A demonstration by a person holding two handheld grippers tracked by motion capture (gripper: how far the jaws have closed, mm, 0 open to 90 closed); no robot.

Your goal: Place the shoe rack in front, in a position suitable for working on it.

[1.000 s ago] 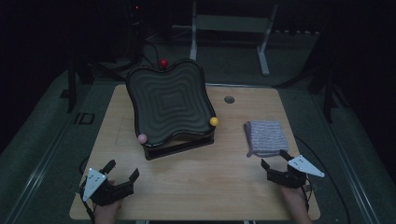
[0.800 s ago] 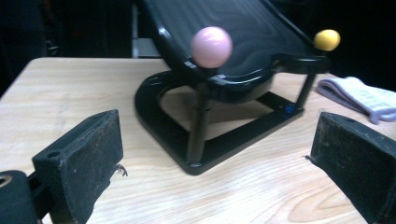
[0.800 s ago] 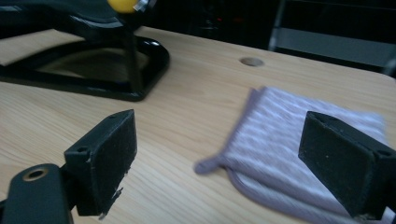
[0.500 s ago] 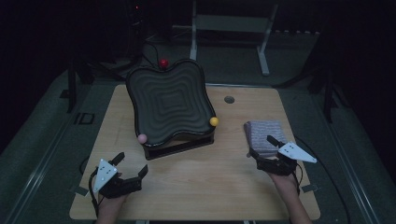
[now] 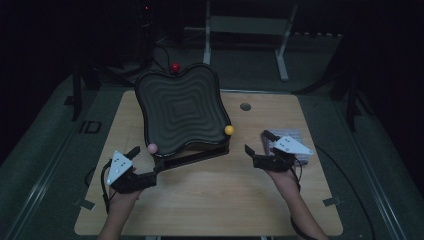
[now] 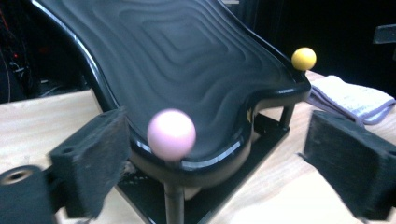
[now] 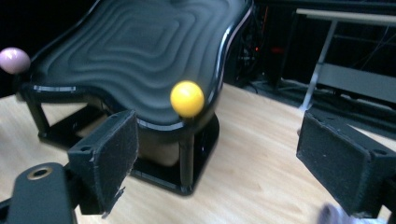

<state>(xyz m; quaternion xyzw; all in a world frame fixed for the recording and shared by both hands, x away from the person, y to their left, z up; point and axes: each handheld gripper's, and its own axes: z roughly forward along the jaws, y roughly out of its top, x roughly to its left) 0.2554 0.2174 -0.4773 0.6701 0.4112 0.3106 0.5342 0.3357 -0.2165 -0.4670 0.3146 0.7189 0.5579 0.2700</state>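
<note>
so i've got a gripper in each hand and both are pointed at the big black wavy-edged tray with the rippled square pattern [image 5: 182, 112], which sits tilted on a black stand in the middle of the light wooden table [image 5: 210, 200].

my left gripper [image 5: 146, 162] is low at the near left corner of the tray, jaws spread wide with nothing between them. in the left gripper view the pale pink ball knob [image 6: 171, 134] on its thin black post sits right in the gap between my two jaws, a bit closer to the left one, but neither pad is touching it. the knob is at the tray's near left corner, just under the glossy rim.

my right gripper [image 5: 256, 144] is on the other side, also spread wide and holding nothing. in the right gripper view the yellow ball knob [image 7: 187, 98] lines up between the jaws, nearer the left one, and it looks a little farther off than the pads. it sits at the tray's near right corner.

there's a red ball knob [image 5: 175, 67] at the far corner of the tray, and a folded pale grey cloth [image 5: 301, 147] lies on the table just under my right gripper.
</note>
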